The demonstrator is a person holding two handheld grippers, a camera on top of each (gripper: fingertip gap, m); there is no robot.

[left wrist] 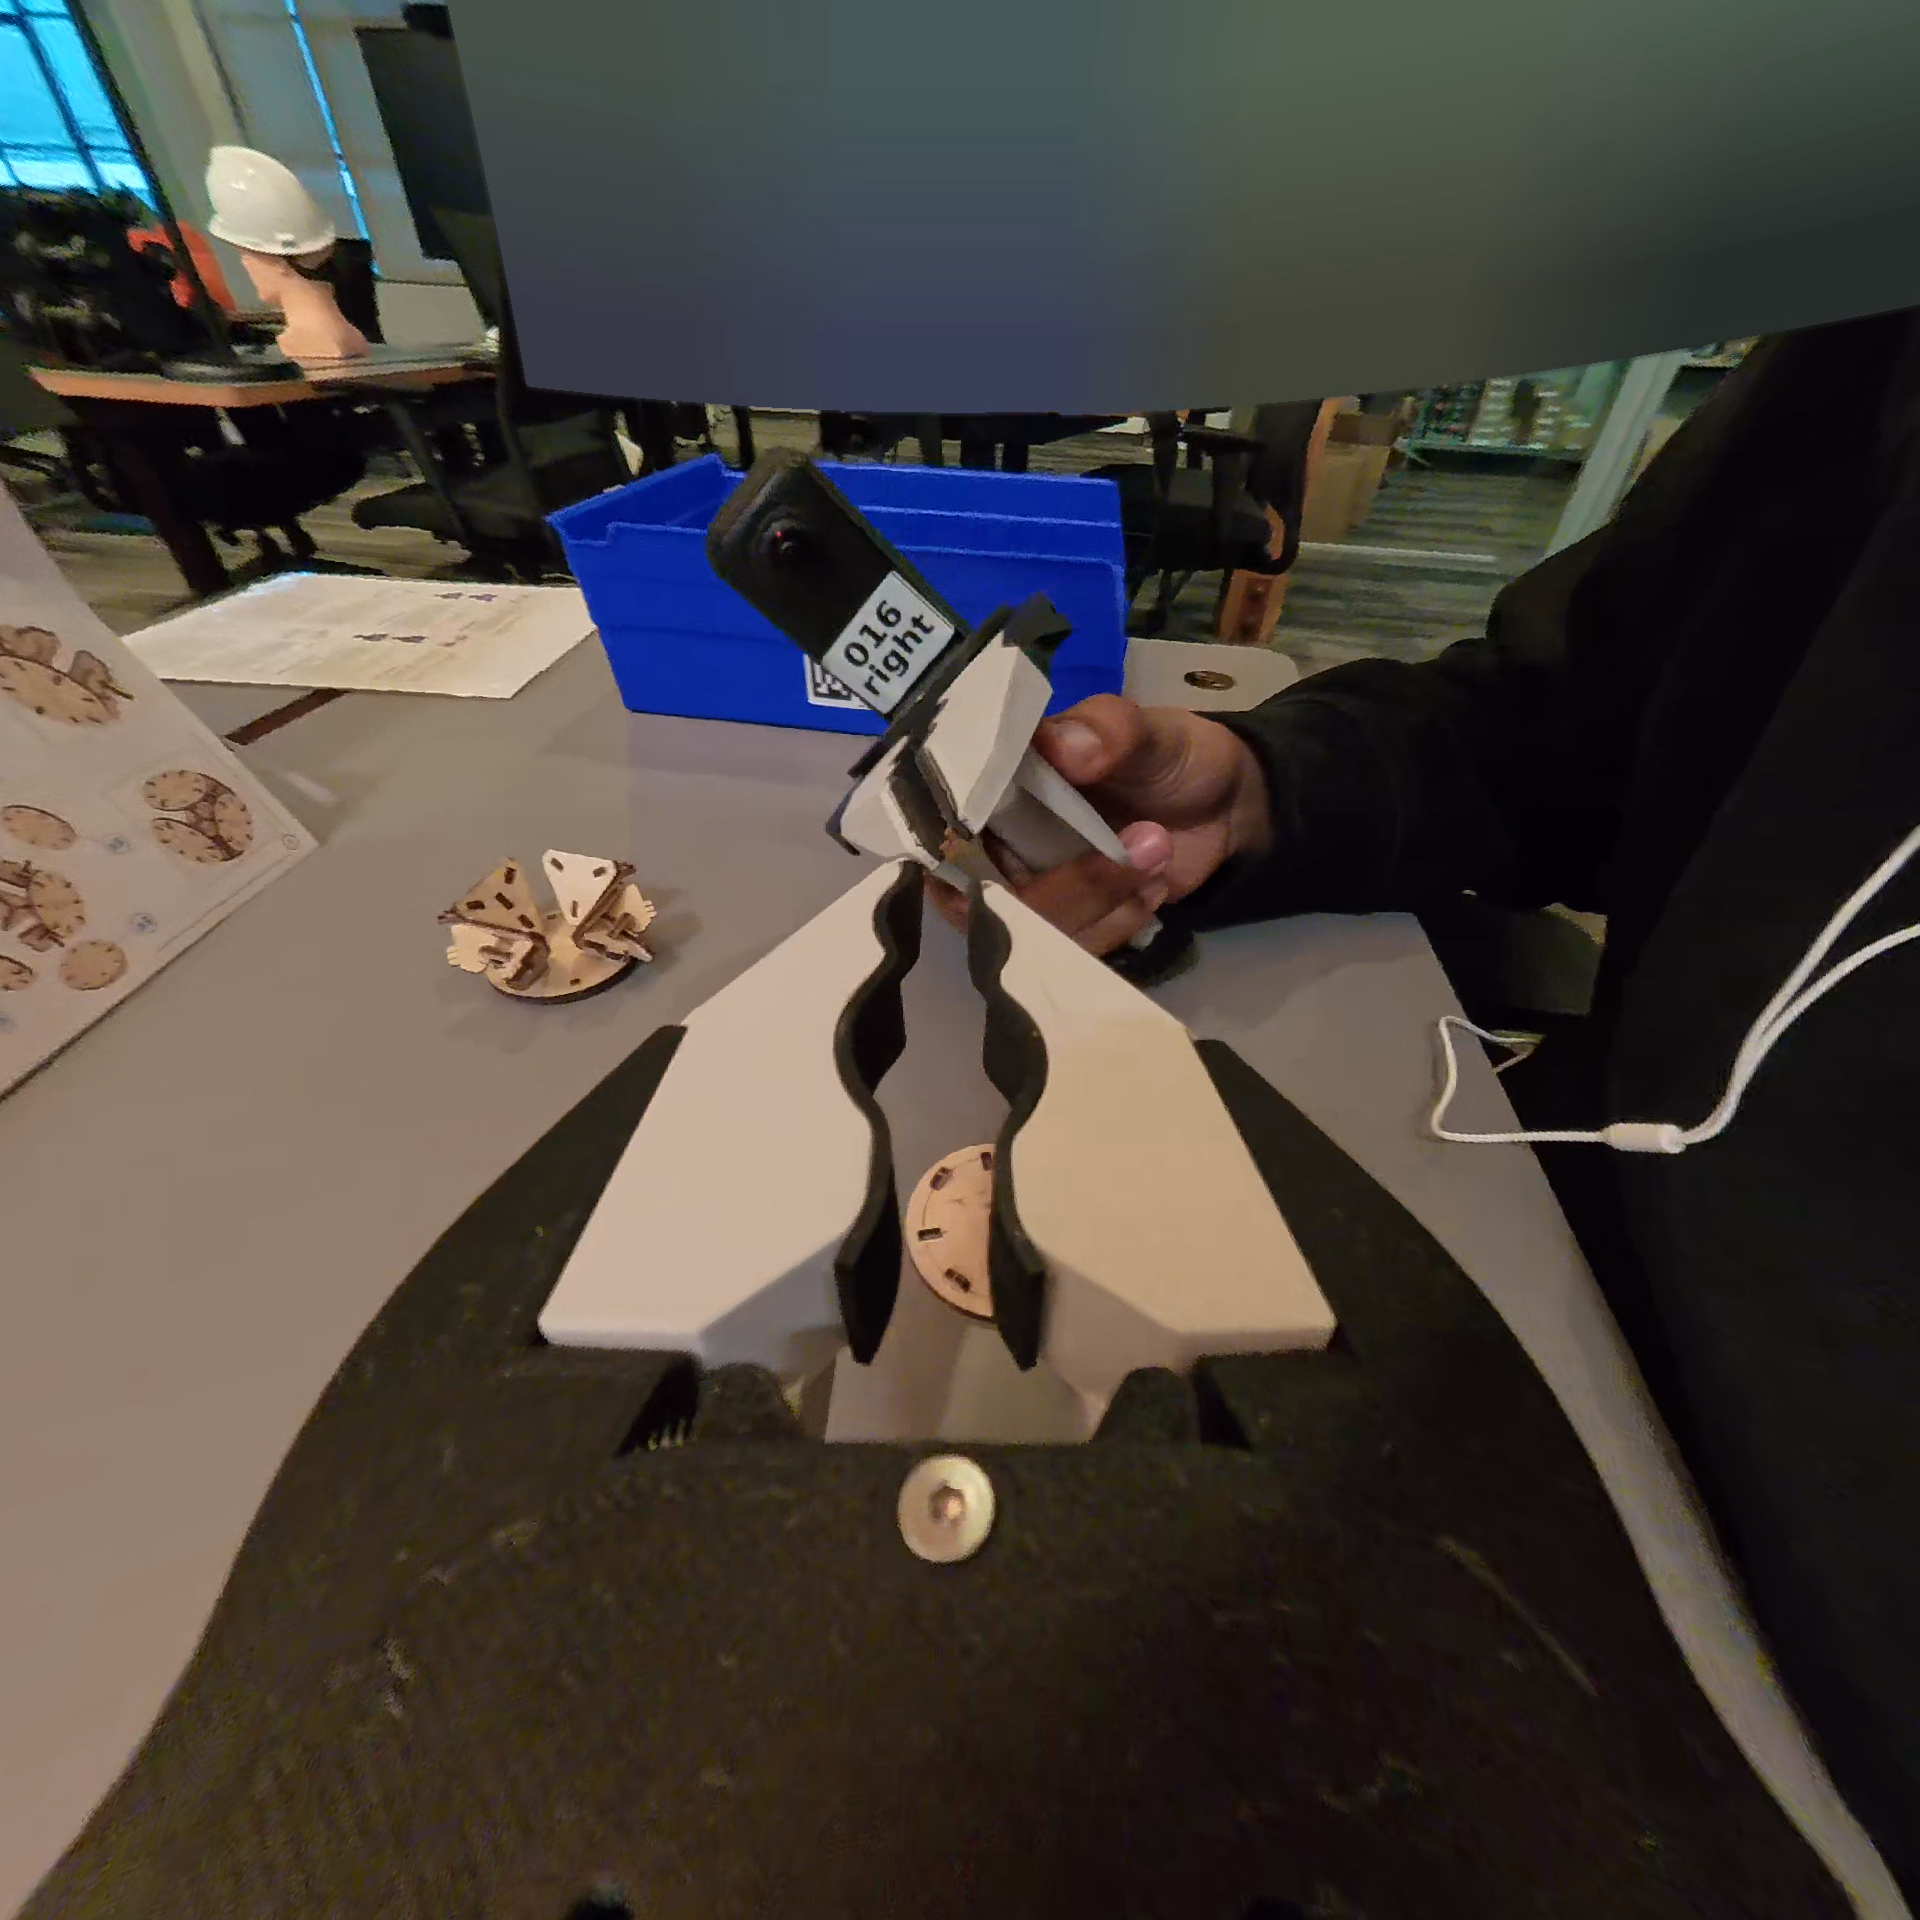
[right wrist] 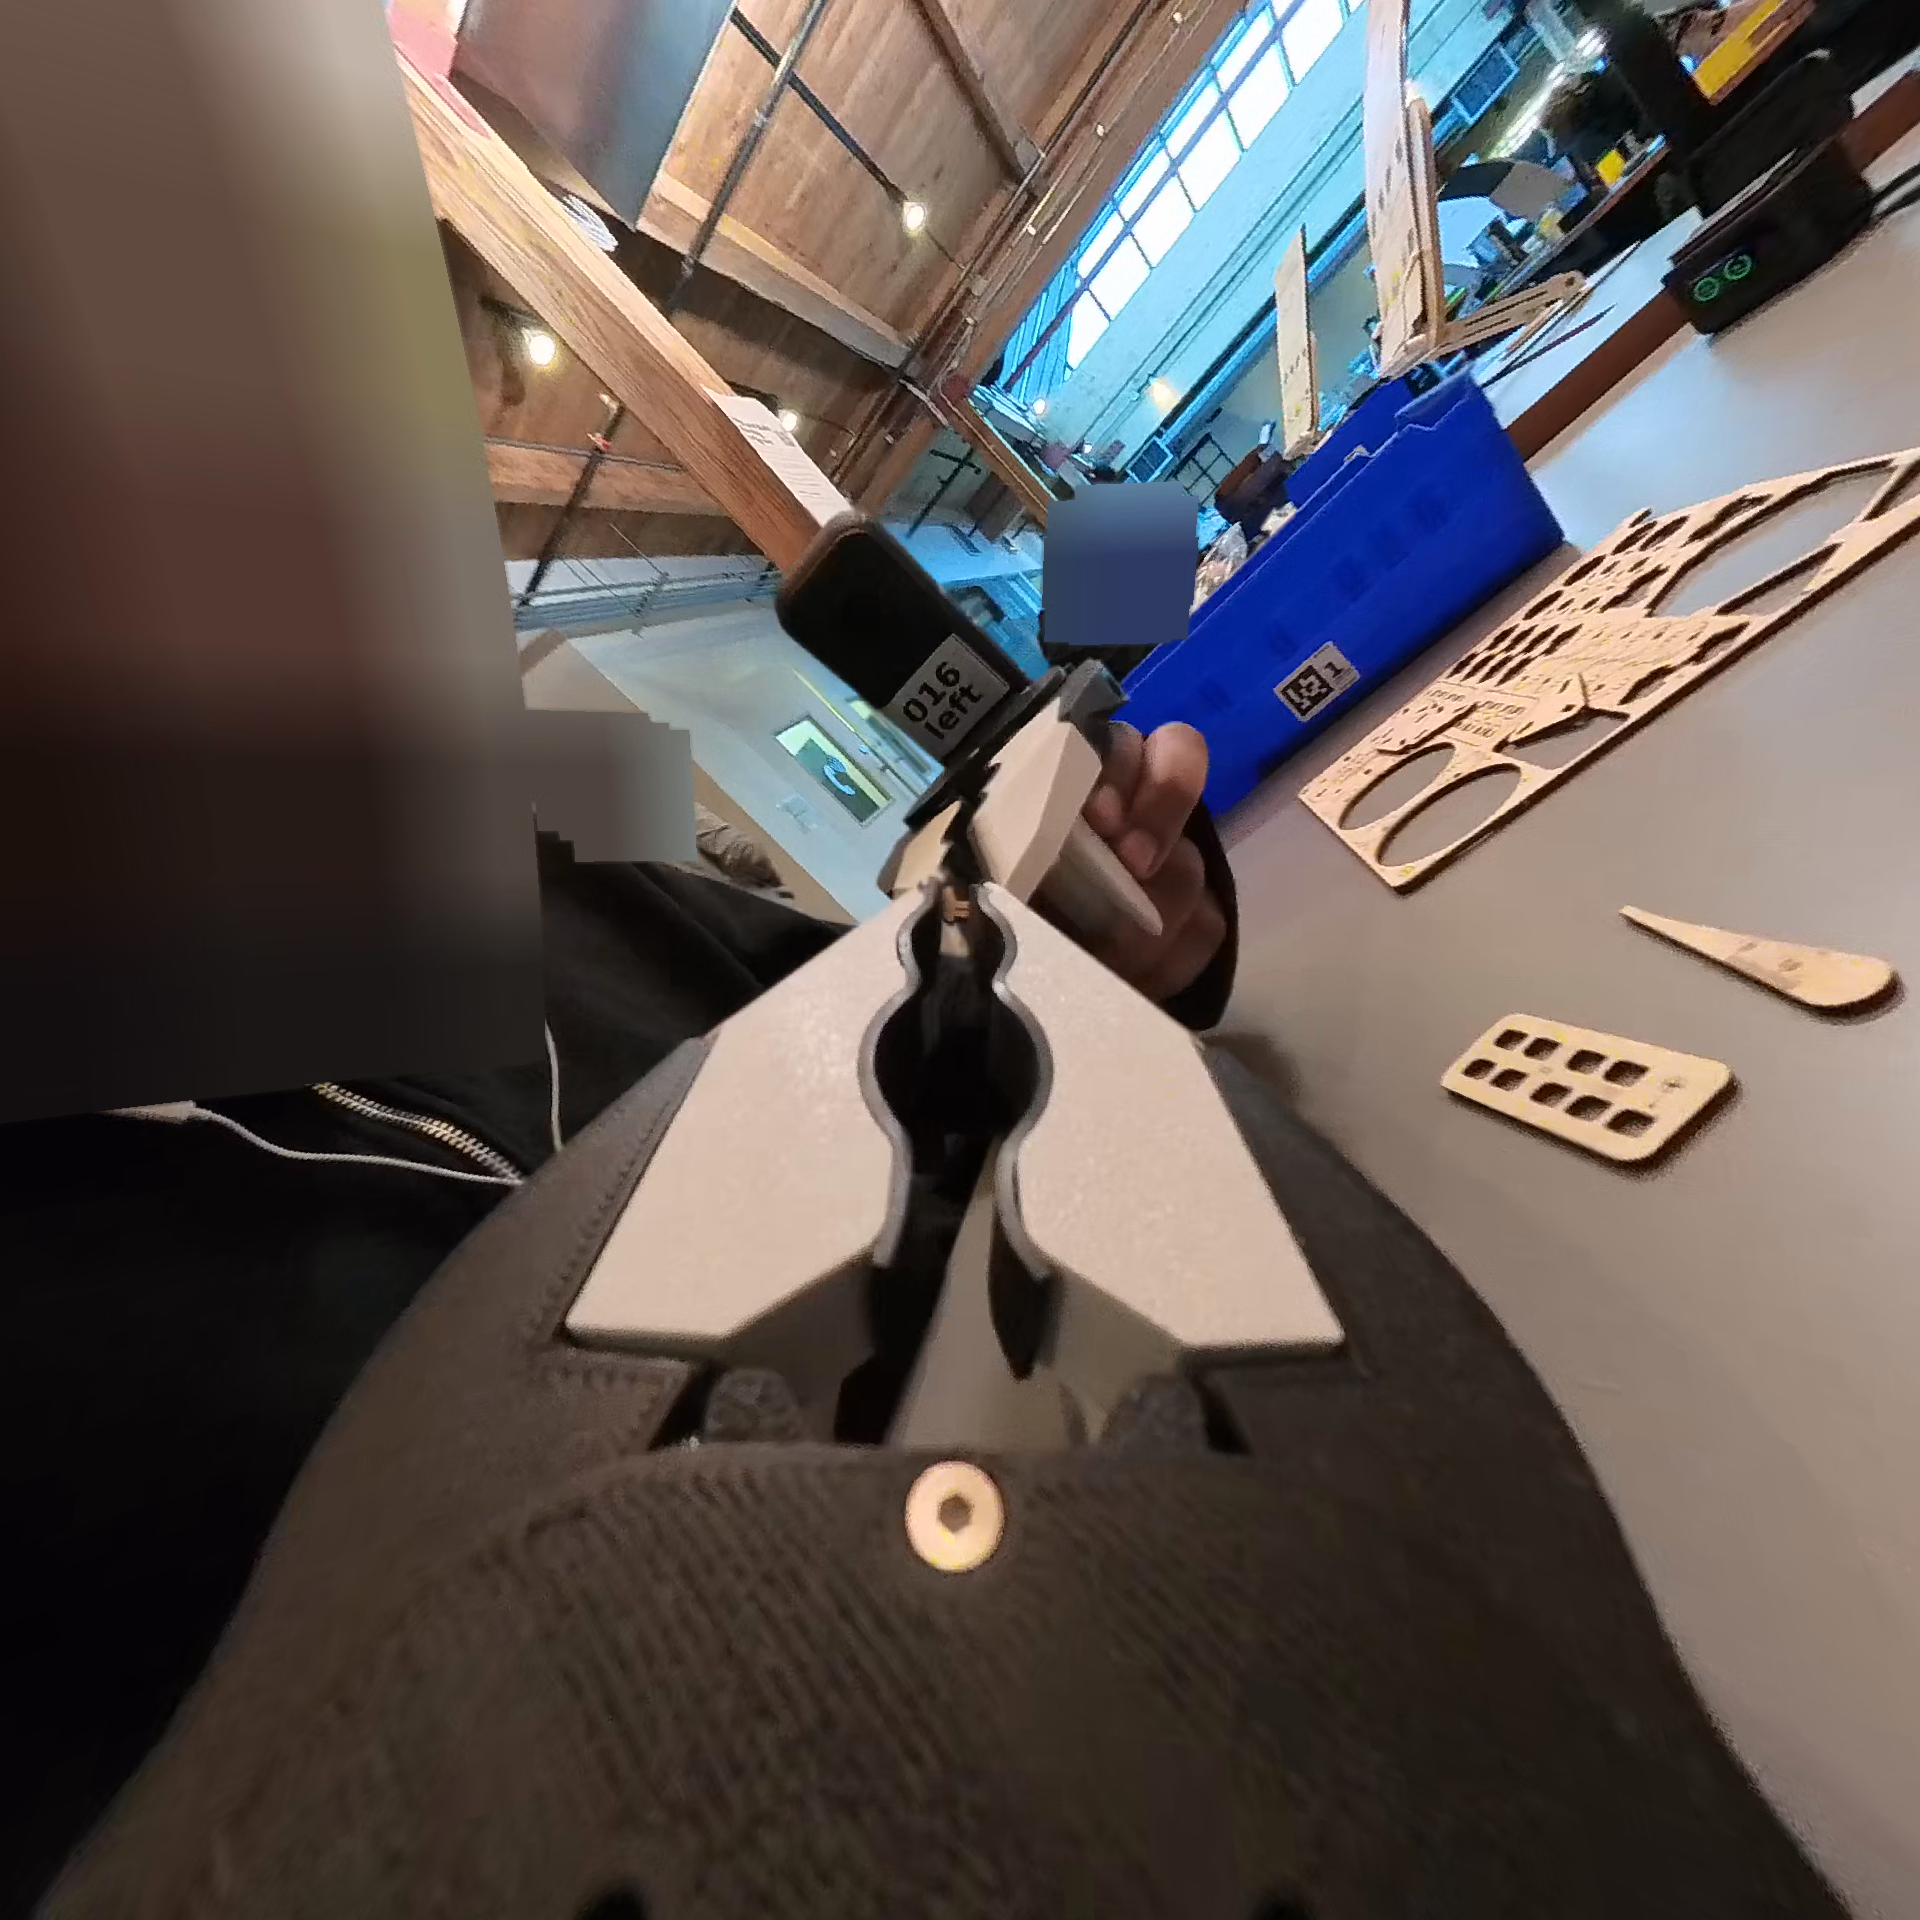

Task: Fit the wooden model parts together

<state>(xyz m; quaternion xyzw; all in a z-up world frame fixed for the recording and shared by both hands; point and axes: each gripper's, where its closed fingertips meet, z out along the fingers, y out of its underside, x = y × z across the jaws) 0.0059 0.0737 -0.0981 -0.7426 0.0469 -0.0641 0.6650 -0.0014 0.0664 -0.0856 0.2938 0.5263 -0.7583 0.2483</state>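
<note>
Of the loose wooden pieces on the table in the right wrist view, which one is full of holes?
The rectangular wooden plate: two rows of rounded slots. The teardrop piece beyond it is solid.

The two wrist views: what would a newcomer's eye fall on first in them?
First, the left claw and right claw meeting tip to tip above the grey table, with a small wooden piece between the tips. Next, the half-built wooden model to the left, and the blue bin behind.
</note>
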